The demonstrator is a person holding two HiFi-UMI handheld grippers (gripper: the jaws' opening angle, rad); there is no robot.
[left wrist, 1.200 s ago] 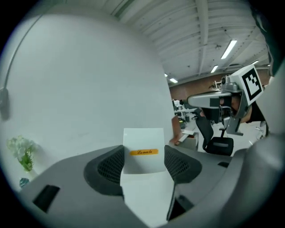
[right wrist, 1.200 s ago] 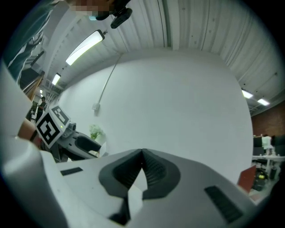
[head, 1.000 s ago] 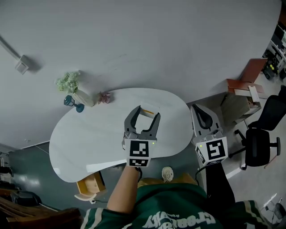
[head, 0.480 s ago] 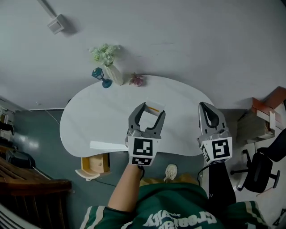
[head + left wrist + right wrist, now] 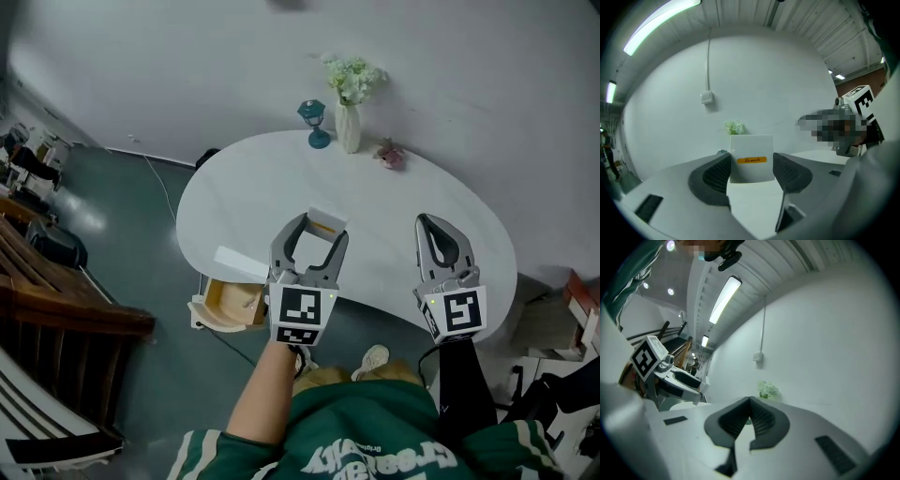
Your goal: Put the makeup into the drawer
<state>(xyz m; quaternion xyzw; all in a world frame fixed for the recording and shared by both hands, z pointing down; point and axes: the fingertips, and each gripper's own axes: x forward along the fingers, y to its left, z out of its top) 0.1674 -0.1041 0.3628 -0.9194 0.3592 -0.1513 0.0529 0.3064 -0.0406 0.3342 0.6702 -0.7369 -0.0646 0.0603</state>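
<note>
A white makeup box (image 5: 322, 223) with an orange label (image 5: 751, 160) sits between the pads of my left gripper (image 5: 310, 232), which is shut on its two sides and holds it level over the white table (image 5: 281, 178). The same box (image 5: 751, 154) fills the middle of the left gripper view. Left of and below that gripper, the wooden drawer (image 5: 230, 305) stands pulled out from under the table's edge. My right gripper (image 5: 434, 225) hangs over the table's right part, its jaws shut with nothing between them (image 5: 750, 403).
At the table's far edge stand a white vase with pale flowers (image 5: 349, 111), a small teal object (image 5: 314, 123) and a pink thing (image 5: 391, 155). Dark wooden furniture (image 5: 56, 309) is on the floor at the left. A shoe (image 5: 373, 359) shows below the table.
The whole view has swung: the table, vase and drawer have shifted right and nearer. Both grippers kept their pose, the left still holding the box, and the open drawer now lies close beside the left gripper.
</note>
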